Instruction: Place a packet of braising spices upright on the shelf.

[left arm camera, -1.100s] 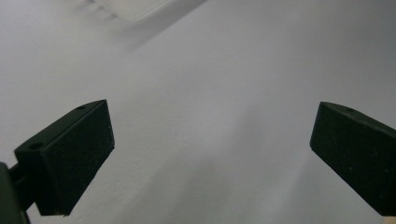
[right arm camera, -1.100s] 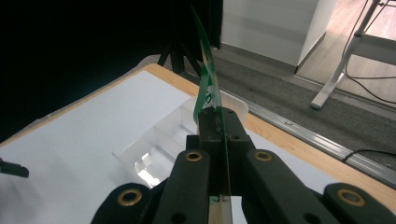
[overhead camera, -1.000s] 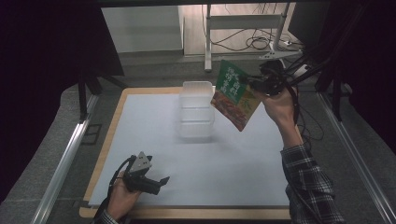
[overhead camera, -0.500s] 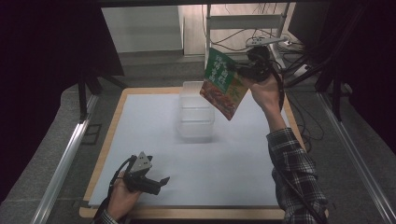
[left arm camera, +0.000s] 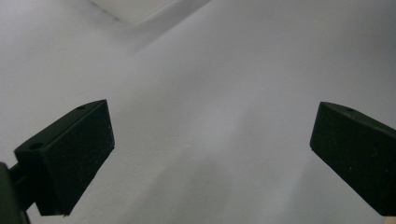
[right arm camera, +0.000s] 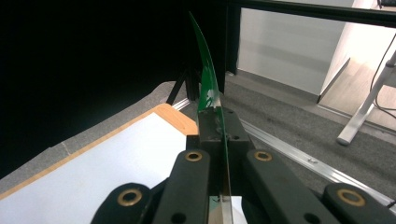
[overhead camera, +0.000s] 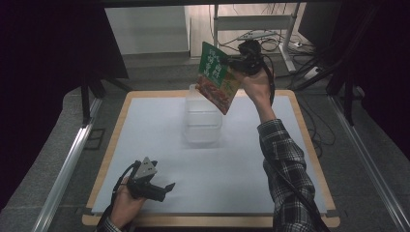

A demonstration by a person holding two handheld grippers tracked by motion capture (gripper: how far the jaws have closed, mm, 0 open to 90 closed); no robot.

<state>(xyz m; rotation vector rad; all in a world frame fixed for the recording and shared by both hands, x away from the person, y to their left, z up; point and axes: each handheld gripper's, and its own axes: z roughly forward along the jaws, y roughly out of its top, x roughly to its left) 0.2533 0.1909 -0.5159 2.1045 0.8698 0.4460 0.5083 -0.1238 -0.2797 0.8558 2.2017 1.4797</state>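
A flat green food pouch (overhead camera: 216,77) with a picture of a dish hangs in the air above the far end of a clear plastic container (overhead camera: 202,116). My right gripper (overhead camera: 238,62) is shut on the pouch's upper right edge. Seen from the right gripper view, the pouch (right arm camera: 208,79) stands edge-on, pinched between the closed jaws. The container stands on the white table mat (overhead camera: 241,159), back of centre. My left gripper (overhead camera: 162,189) rests low over the mat's near left part, open, nothing between its fingers (left arm camera: 70,154).
The mat lies on a wooden board (overhead camera: 309,145) ringed by grey carpet and metal rails (overhead camera: 65,164). Behind the table are a metal stand and cables (overhead camera: 261,34). Dark curtains hang at both sides.
My right gripper has carried the pouch leftward, from the container's right side to over its far end. The left gripper has stayed put.
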